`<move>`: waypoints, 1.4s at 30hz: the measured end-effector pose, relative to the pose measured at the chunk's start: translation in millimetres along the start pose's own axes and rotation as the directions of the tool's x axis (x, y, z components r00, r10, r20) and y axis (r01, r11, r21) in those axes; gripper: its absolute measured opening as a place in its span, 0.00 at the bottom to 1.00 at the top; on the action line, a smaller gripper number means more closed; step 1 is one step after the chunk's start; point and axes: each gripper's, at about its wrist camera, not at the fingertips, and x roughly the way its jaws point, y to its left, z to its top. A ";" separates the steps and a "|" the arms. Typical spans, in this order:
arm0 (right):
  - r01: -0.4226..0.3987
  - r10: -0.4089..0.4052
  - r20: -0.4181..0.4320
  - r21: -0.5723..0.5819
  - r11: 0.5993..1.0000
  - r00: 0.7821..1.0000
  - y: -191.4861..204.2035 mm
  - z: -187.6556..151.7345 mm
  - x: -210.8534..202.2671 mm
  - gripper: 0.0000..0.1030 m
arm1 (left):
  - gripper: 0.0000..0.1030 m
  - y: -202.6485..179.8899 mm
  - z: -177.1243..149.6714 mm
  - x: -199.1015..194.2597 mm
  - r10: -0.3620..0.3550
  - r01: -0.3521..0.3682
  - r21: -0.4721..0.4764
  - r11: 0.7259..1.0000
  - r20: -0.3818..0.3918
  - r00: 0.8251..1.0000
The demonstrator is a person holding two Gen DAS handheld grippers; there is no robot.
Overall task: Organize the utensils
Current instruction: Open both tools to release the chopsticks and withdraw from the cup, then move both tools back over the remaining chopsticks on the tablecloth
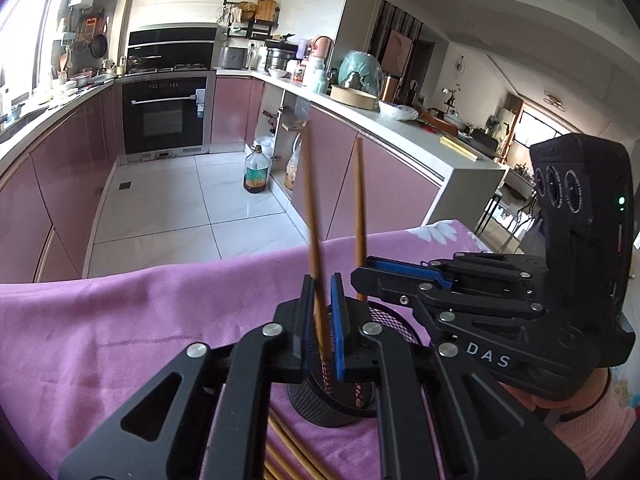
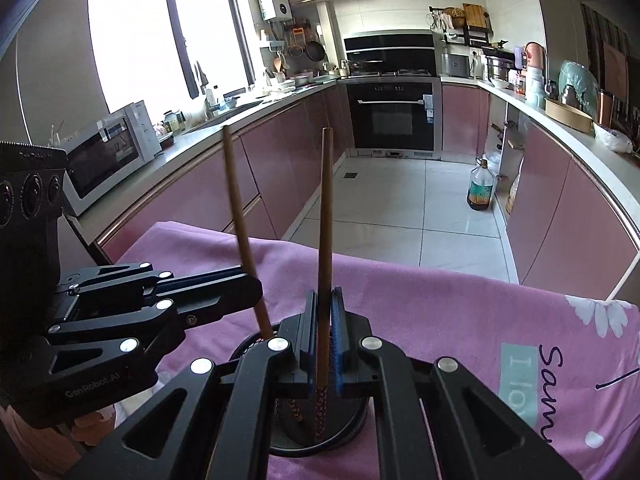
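Observation:
A black mesh utensil cup (image 1: 336, 404) stands on a pink cloth; it also shows in the right wrist view (image 2: 316, 436). My left gripper (image 1: 320, 328) is shut on a brown chopstick (image 1: 310, 208) that stands upright with its patterned end in the cup. My right gripper (image 2: 324, 340) is shut on a second chopstick (image 2: 325, 216), also upright with its tip in the cup. Each view shows the other gripper's chopstick, in the left wrist view (image 1: 360, 216) and in the right wrist view (image 2: 240, 232). The two grippers meet over the cup from opposite sides.
Several loose chopsticks (image 1: 292, 452) lie on the pink cloth (image 1: 140, 320) in front of the cup. Beyond the table's far edge is a kitchen floor with an oil bottle (image 1: 257, 170), pink cabinets and an oven (image 2: 394, 114).

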 end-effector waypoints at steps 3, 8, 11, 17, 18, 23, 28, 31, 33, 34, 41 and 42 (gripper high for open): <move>0.008 -0.008 0.006 0.013 1.000 1.000 1.4 0.6 1.2 0.08 | 0.18 3.9 -5.2 -0.9 0.011 -0.010 -0.015 1.000 0.004 1.000; 0.008 -0.009 0.029 0.024 1.000 1.000 -2.2 -3.7 -4.0 0.15 | 0.26 14.3 -13.1 -13.5 0.029 -0.027 -0.036 0.999 0.037 0.999; 0.002 -0.003 0.045 0.036 0.999 0.999 -3.0 -6.0 -10.0 0.19 | 0.32 15.3 -18.7 -31.6 0.053 -0.050 -0.040 0.998 0.076 0.996; -0.035 0.033 0.112 0.011 0.999 0.993 7.4 -16.3 -37.6 0.32 | 0.46 21.4 -35.9 -72.0 0.104 -0.097 -0.049 0.994 0.162 0.981; -0.050 0.051 0.130 -0.007 0.999 0.990 11.4 -19.6 -46.6 0.32 | 0.49 23.3 -41.2 -78.9 0.112 -0.105 -0.049 0.993 0.169 0.979; -0.109 0.120 0.161 -0.078 0.991 0.980 29.6 -44.2 -75.2 0.39 | 0.57 33.8 -74.2 -105.0 0.165 -0.157 -0.058 0.986 0.167 0.972; -0.154 0.165 0.093 -0.109 0.982 0.982 45.0 -69.7 -75.6 0.40 | 0.60 52.8 -120.9 -112.6 0.197 -0.190 -0.089 0.978 0.076 0.977; -0.161 0.164 0.028 -0.101 0.982 0.986 50.1 -87.0 -62.5 0.40 | 0.60 57.4 -150.4 -107.8 0.183 -0.182 -0.098 0.978 -0.004 0.983; -0.169 0.167 -0.023 -0.084 0.982 0.986 52.2 -96.3 -48.9 0.40 | 0.60 57.1 -165.8 -102.9 0.183 -0.188 -0.088 0.978 -0.053 0.982; -0.165 0.162 -0.045 -0.076 0.983 0.986 52.8 -99.7 -42.8 0.40 | 0.60 57.5 -171.3 -101.3 0.182 -0.188 -0.088 0.978 -0.068 0.981; -0.144 0.139 -0.138 -0.025 0.989 0.981 59.8 -128.0 -17.4 0.40 | 0.59 51.6 -197.6 -90.6 0.183 -0.195 -0.083 0.977 -0.134 0.974; -0.138 0.134 -0.142 -0.023 0.990 0.981 61.8 -130.6 -16.4 0.40 | 0.58 48.9 -198.1 -89.1 0.177 -0.190 -0.087 0.978 -0.139 0.974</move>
